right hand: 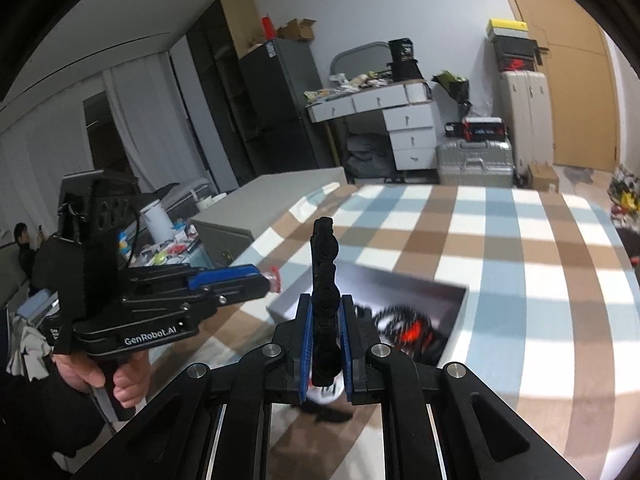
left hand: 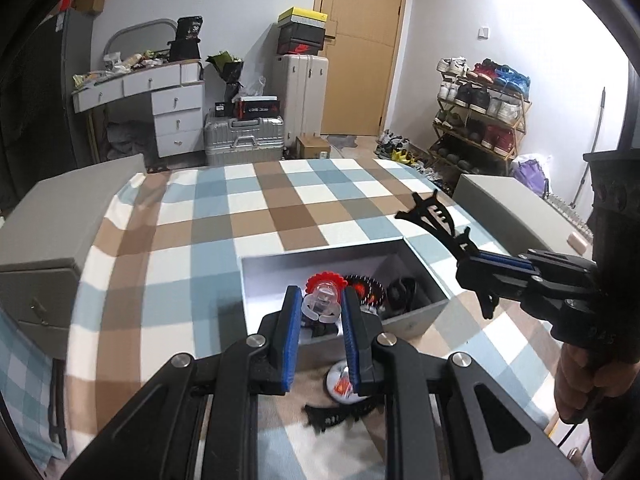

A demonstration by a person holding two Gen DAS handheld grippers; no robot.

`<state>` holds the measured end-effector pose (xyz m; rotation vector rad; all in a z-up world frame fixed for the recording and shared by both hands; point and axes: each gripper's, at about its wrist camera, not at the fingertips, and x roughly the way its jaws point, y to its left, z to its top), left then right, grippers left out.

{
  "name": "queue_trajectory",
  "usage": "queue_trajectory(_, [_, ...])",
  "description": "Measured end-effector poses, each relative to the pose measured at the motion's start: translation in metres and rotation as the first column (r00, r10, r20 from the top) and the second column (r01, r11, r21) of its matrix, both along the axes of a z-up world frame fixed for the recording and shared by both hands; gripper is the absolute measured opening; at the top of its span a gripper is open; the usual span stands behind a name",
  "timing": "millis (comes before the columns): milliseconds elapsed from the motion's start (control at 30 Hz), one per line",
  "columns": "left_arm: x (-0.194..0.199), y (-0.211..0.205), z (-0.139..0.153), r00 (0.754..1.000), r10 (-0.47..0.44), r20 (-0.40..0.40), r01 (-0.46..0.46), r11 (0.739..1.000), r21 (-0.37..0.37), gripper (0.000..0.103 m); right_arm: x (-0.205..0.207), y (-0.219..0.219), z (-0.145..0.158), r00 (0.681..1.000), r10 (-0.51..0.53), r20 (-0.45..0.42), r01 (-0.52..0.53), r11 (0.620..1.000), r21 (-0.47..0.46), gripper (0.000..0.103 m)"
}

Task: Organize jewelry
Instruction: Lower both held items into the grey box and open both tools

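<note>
My left gripper (left hand: 322,298) is shut on a clear plastic piece with a red frilled top (left hand: 323,292), held above the near edge of an open grey box (left hand: 320,249) on the checked bedspread. Inside the box lie a black and red round ornament (left hand: 362,290) and a black item (left hand: 402,292). My right gripper (right hand: 325,304) is shut on a black claw hair clip (right hand: 325,264) that stands upright between the pads. In the left wrist view it hangs at the right (left hand: 466,270), just beyond the box's right wall, with the clip (left hand: 434,214) sticking out to the upper left.
On the bedspread in front of the box lie a round white item (left hand: 340,384) and a black toothed clip (left hand: 324,420). Grey cabinets (left hand: 60,232) (left hand: 512,204) flank the bed. A person (right hand: 22,240) sits far left; hands hold both grippers.
</note>
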<state>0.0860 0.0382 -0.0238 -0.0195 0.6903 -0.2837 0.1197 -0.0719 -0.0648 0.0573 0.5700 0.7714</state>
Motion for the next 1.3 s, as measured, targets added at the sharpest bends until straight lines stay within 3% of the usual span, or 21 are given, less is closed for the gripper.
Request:
queue_trajectory(433, [0.040, 0.000, -0.005, 0.999, -0.030, -0.034, 0.027, 0.997, -0.074, 0.015, 0.057, 0.010, -0.010, 0.999, 0.054, 0.001, -0.054, 0.998, -0.013, 0.012])
queue_trajectory(800, [0.052, -0.006, -0.017, 0.997, -0.042, -0.071, 0.038, 0.997, -0.068, 0.015, 0.077, 0.005, -0.030, 0.997, 0.073, -0.034, -0.072, 0.997, 0.033, 0.012])
queue_trajectory(1300, [0.056, -0.006, -0.027, 0.993, -0.050, -0.106, 0.043, 0.996, -0.073, 0.015, 0.082, 0.018, -0.050, 0.992, 0.121, -0.046, -0.122, 0.992, -0.034, 0.014])
